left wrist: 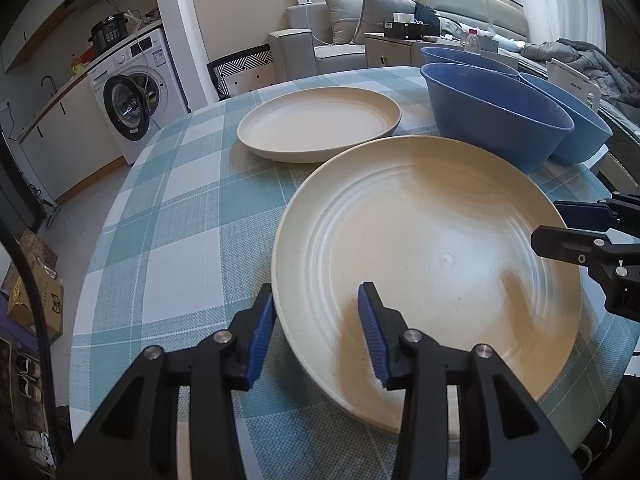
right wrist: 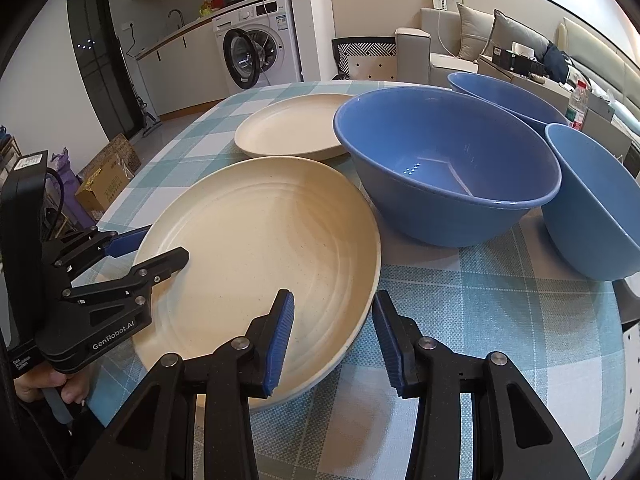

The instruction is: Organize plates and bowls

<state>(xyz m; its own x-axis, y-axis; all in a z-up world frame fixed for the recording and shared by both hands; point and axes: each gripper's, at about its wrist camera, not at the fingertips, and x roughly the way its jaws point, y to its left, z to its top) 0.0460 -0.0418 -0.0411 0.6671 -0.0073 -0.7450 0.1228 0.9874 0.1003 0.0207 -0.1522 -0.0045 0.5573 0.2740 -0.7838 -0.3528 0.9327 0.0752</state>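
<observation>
Near plate (left wrist: 432, 248): cream, speckled, round, ringed inside, flat on the counter (left wrist: 180, 220) close to its near edge. Your left gripper (left wrist: 316, 332) has its jaws apart astride the plate's left rim, one blue ribbed pad outside and one inside; your right gripper (right wrist: 332, 340) stands likewise open astride the right rim. Second cream plate (left wrist: 320, 120) behind. Three smooth blue bowls (right wrist: 444, 160) crowd the right. Checked teal woven cloth, bare on the left. Washing machine (left wrist: 132, 108) and sofa (left wrist: 312, 44) beyond
</observation>
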